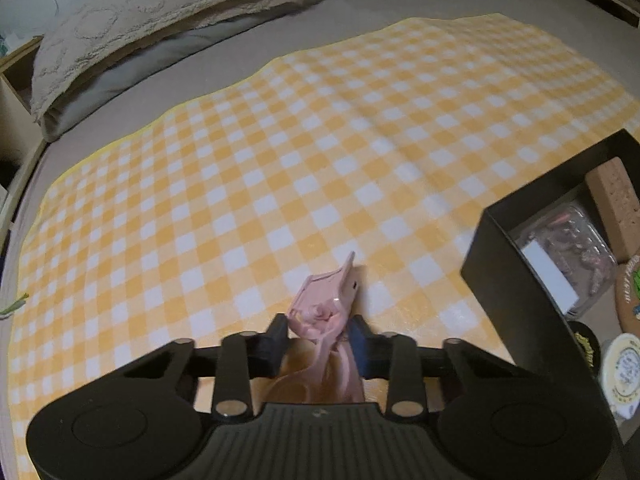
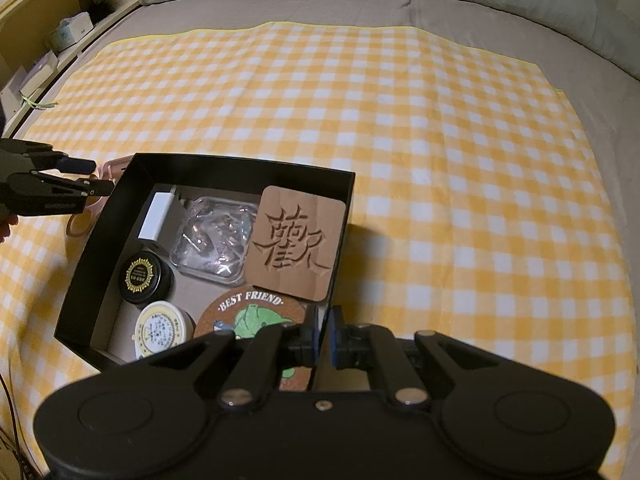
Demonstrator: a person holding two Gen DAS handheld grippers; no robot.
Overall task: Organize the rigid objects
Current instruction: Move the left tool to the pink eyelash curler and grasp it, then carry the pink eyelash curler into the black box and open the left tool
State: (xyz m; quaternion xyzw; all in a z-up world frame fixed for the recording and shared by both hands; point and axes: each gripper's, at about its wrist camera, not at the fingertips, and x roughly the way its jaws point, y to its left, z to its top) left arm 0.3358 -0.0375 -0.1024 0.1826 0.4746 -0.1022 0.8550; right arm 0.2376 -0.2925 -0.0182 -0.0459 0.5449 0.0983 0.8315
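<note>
My left gripper (image 1: 318, 334) is shut on pink scissors in a pink sheath (image 1: 328, 300), held just above the yellow checked cloth (image 1: 280, 140), left of the black box (image 1: 504, 248). In the right wrist view the left gripper (image 2: 94, 178) with the pink scissors (image 2: 110, 168) shows at the box's left wall. My right gripper (image 2: 324, 340) is shut on the near right wall of the black box (image 2: 348, 200). The box holds a square cork coaster (image 2: 296, 242), a round cork coaster (image 2: 256, 316), a black jar (image 2: 144, 276), a white jar (image 2: 162, 330), a clear case (image 2: 214, 240) and a white charger (image 2: 156, 216).
The cloth lies on a grey bed sheet (image 2: 400, 8). Pillows (image 1: 160, 20) lie at the head of the bed. A wooden shelf (image 2: 48, 20) with small boxes runs along the left side.
</note>
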